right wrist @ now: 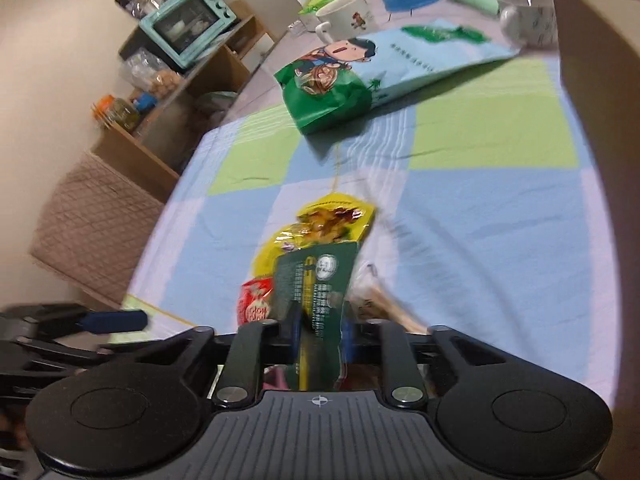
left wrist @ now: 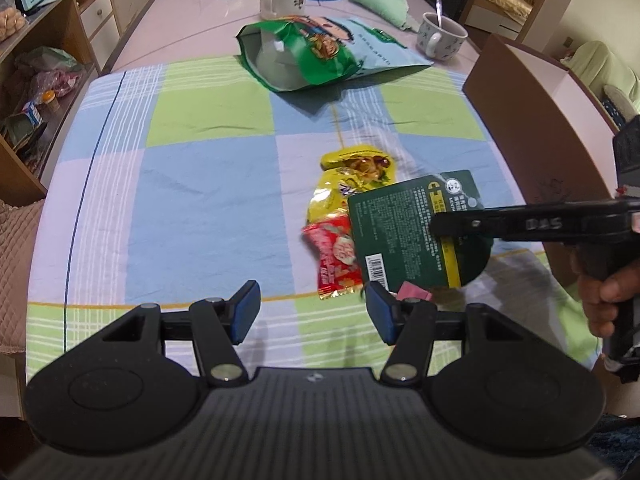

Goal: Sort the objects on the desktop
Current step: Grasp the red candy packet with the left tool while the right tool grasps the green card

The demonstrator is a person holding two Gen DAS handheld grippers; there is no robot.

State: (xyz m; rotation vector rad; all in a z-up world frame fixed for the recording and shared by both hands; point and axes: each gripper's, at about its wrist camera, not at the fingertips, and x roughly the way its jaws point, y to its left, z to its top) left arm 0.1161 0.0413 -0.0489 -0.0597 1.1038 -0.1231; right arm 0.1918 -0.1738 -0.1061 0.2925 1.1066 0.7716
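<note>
Right gripper point(right wrist: 320, 332) is clamped on the dark green packet point(left wrist: 416, 232), jaws nearly together with the thin packet edge-on between the pads. Left gripper point(left wrist: 312, 312) stands about half open, nothing in it, just short of the snack pile.

Landmark: yellow packet point(left wrist: 352, 184) on the checked cloth point(left wrist: 200, 200). The green packet overlaps its near edge; the red packet point(left wrist: 336, 256) lies touching its near-left end, partly under the green one. A big green bag point(left wrist: 304, 56) lies well beyond it.

Risks, as judged:
- The grip seems to take only a narrow strip of a thin, glossy packet; it may slip or twist out on lifting.
- The green packet overlaps red and yellow, so a drag rather than a clean lift could scatter both.
- The left gripper's right finger point(left wrist: 380, 312) sits close to the red packet and could nudge it.

Views: the left wrist shows the green packet's flat printed face, barcode and the person's hand point(left wrist: 604, 296) on the right gripper. The right wrist alone shows the pads meeting, plus pale wrappers point(right wrist: 376, 300) right of the packet; it is blurred.
</note>
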